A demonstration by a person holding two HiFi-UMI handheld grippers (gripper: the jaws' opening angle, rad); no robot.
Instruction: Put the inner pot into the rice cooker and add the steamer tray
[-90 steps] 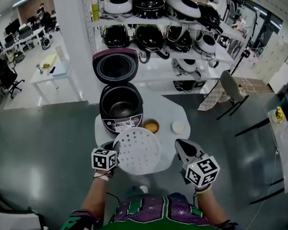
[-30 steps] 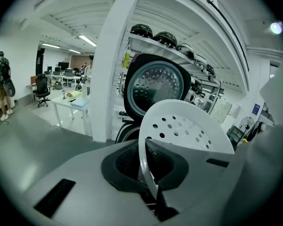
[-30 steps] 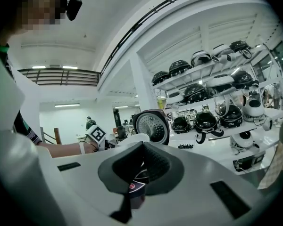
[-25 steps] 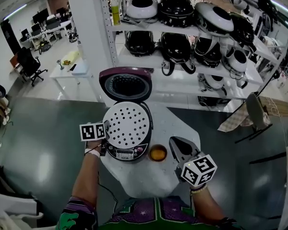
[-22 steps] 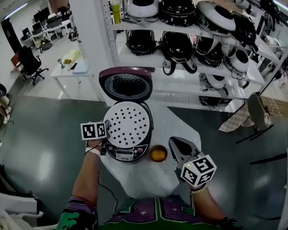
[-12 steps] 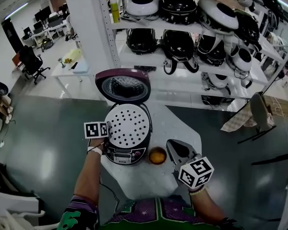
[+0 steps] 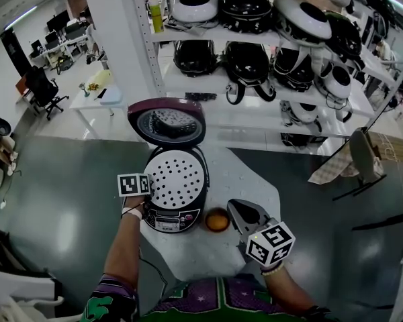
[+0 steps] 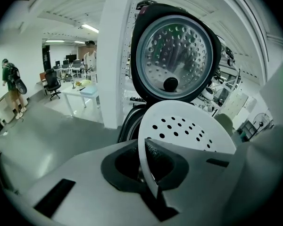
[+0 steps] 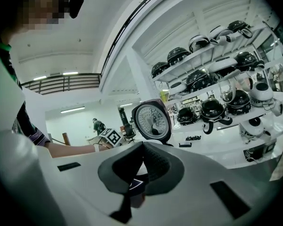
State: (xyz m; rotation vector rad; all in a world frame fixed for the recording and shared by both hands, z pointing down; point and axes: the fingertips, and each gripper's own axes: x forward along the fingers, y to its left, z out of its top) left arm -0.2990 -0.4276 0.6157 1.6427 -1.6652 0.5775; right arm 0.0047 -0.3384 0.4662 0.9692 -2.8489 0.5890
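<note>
The steamer tray (image 7: pixel 178 180) is pinched by its rim in the left claw (image 8: pixel 148 171) over the open rice cooker (image 7: pixel 171 219). The right claw (image 7: pixel 238 212) is pressed together, empty.

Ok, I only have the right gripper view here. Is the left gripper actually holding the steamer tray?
Observer: Yes. The left gripper view shows the left gripper shut on the steamer tray, gripping it by its rim.
Operator: And where is the tray relative to the cooker?
Observer: From the head view it covers the open mouth of the rice cooker, with the gripper at its left edge. I cannot tell if it is seated.
</note>
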